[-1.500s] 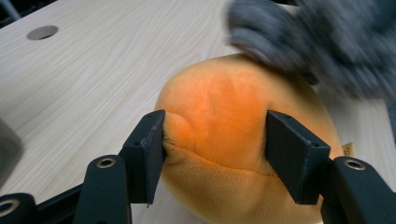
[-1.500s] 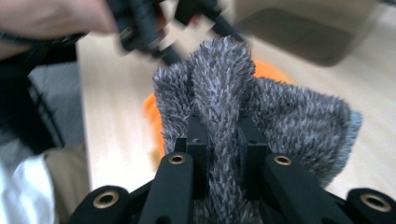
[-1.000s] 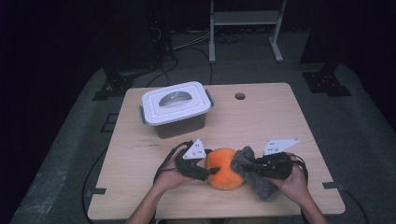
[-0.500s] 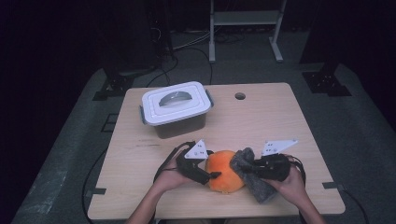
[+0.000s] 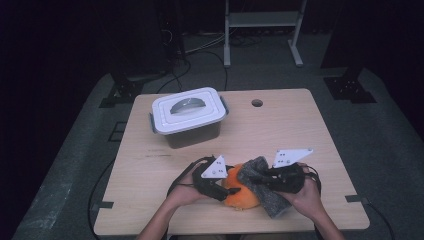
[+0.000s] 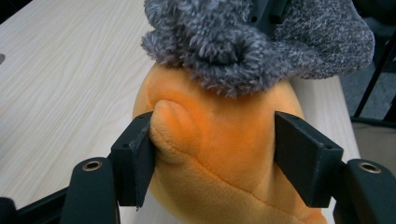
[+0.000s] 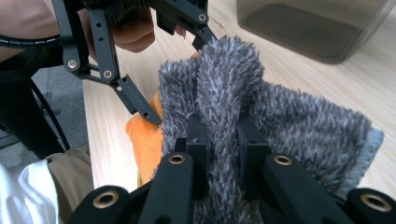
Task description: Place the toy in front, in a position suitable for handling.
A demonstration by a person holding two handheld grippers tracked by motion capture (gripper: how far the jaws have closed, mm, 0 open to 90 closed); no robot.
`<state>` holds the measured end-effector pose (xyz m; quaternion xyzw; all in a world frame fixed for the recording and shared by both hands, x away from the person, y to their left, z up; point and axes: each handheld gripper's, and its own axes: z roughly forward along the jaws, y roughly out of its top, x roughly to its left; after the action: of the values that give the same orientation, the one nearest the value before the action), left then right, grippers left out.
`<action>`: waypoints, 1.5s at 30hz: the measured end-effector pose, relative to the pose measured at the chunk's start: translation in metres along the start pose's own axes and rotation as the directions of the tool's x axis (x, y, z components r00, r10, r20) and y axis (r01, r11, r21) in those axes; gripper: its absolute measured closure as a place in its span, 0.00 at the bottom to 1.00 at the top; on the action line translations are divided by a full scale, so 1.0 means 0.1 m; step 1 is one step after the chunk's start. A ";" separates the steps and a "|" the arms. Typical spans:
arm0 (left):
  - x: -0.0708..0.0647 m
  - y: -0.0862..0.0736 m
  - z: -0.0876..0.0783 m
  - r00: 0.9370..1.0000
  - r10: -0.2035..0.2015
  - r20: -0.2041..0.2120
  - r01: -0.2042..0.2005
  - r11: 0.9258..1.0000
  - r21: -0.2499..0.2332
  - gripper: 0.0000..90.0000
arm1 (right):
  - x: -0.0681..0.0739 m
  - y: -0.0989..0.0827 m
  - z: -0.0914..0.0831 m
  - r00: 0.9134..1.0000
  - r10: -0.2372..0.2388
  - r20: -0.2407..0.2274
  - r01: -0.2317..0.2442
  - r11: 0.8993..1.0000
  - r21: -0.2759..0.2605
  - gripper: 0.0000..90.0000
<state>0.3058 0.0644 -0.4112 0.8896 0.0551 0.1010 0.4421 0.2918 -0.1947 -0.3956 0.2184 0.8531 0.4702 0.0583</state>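
The left hand-held gripper (image 5: 223,189) is seen from above at the near edge of the counter (image 5: 300,130), its jaws set around an orange plush toy (image 5: 240,195). In the left gripper view the jaws stand about half open, one on each side of the plush toy (image 6: 219,154); the left pad is pressed into a soft bulge of the fabric and the right pad lies against the opposite flank, so the toy is gripped. Within the last half second these jaws have been closing, with the toy between them.

The right hand-held gripper (image 5: 270,176) is clenched on a grey fuzzy cloth (image 5: 260,182), which is draped over the top of the toy. In the right gripper view a fold of the cloth (image 7: 224,107) is seen pinched tightly between the two jaws, and the left hand-held gripper (image 7: 175,77) appears beyond it with the orange plush (image 7: 147,135) below.

The high view alone gives the wider setting: a lidded white-topped box (image 5: 187,116) stands well apart toward the far left of the counter, and both hands come in from the near edge. The left gripper view shows the pad contact on the toy, which cannot be made out from above.
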 end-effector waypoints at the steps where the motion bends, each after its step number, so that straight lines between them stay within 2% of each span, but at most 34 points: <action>1: 0.00 0.00 0.00 1.000 -0.004 -0.001 0.004 1.000 -0.001 0.37 | -0.01 -0.02 0.00 1.000 0.004 -0.004 -0.004 1.000 0.003 0.87; 5: 0.01 0.01 -0.01 1.000 -0.003 -0.007 0.004 1.000 0.006 0.35 | -0.06 -0.10 -0.04 1.000 0.023 -0.010 -0.023 1.000 0.019 0.87; 8: 0.02 0.03 -0.02 0.999 -0.050 0.005 0.050 0.999 -0.009 0.29 | -0.07 -0.15 -0.06 0.999 0.031 -0.006 -0.031 0.999 0.022 0.87; 11: 0.01 0.05 0.00 0.998 -0.062 0.012 0.062 0.998 -0.005 0.24 | -0.07 -0.17 -0.06 0.999 0.048 -0.013 -0.047 0.999 0.019 0.87; 12: 0.01 0.05 0.00 0.998 -0.058 0.008 0.058 0.998 0.002 0.24 | -0.07 -0.17 -0.06 0.999 0.045 -0.016 -0.045 0.999 0.022 0.87; 14: 0.01 0.04 0.00 0.998 -0.060 -0.015 0.060 0.998 -0.004 0.32 | -0.05 -0.17 -0.05 0.999 0.045 -0.019 -0.044 0.999 0.026 0.87; 17: 0.03 0.04 -0.01 0.998 -0.058 -0.037 0.058 0.998 0.001 0.36 | -0.02 -0.17 -0.04 0.999 0.043 -0.029 -0.042 0.999 0.032 0.87; 20: 0.04 0.04 -0.02 0.996 -0.077 -0.034 0.078 0.997 0.004 0.35 | 0.03 -0.16 -0.02 0.999 0.035 -0.035 -0.034 0.999 0.035 0.87; 23: 0.06 0.02 -0.01 0.993 -0.119 -0.003 0.119 0.993 -0.007 0.33 | 0.06 -0.15 0.01 0.998 0.033 -0.046 -0.032 0.999 0.040 0.87; 26: 0.03 0.02 0.00 0.995 -0.100 0.001 0.100 0.995 -0.012 0.37 | 0.07 -0.13 0.00 0.999 0.023 -0.045 -0.021 0.999 0.048 0.87; 28: 0.02 0.02 0.01 0.996 -0.093 0.006 0.093 0.996 -0.017 0.38 | 0.06 -0.10 -0.05 0.999 0.023 -0.036 -0.022 0.999 0.030 0.87; 32: -0.04 0.05 0.02 0.999 -0.031 0.023 0.031 0.999 -0.018 0.39 | 0.02 -0.02 -0.11 1.000 0.017 -0.008 -0.018 1.000 -0.021 0.87; 35: -0.04 0.06 0.03 0.999 -0.044 0.025 0.044 0.999 -0.012 0.35 | 0.00 -0.02 -0.06 1.000 0.018 -0.008 -0.018 1.000 -0.015 0.87; 38: -0.01 0.09 0.03 0.996 -0.090 0.022 0.090 0.996 -0.009 0.20 | 0.03 -0.02 -0.02 1.000 0.012 -0.017 -0.012 1.000 -0.009 0.87; 39: -0.01 0.10 0.03 0.995 -0.101 0.022 0.101 0.995 -0.009 0.18 | 0.04 -0.02 -0.02 1.000 0.009 -0.020 -0.009 1.000 -0.009 0.87; 40: -0.03 0.10 0.05 0.996 -0.090 0.013 0.090 0.996 -0.001 0.18 | 0.05 -0.02 -0.01 1.000 0.005 -0.025 -0.006 1.000 -0.009 0.87; 42: -0.05 0.09 0.06 0.998 -0.065 -0.010 0.065 0.998 0.005 0.30 | 0.06 -0.02 0.00 1.000 -0.002 -0.016 0.002 1.000 -0.001 0.87; 45: -0.03 0.05 0.05 0.998 -0.070 -0.005 0.070 0.998 -0.001 0.36 | 0.01 -0.06 -0.04 1.000 0.007 -0.006 -0.007 1.000 0.009 0.87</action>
<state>0.3045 0.0565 -0.4106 0.8867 0.0872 0.0880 0.4456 0.2877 -0.1999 -0.3977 0.2202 0.8546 0.4673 0.0530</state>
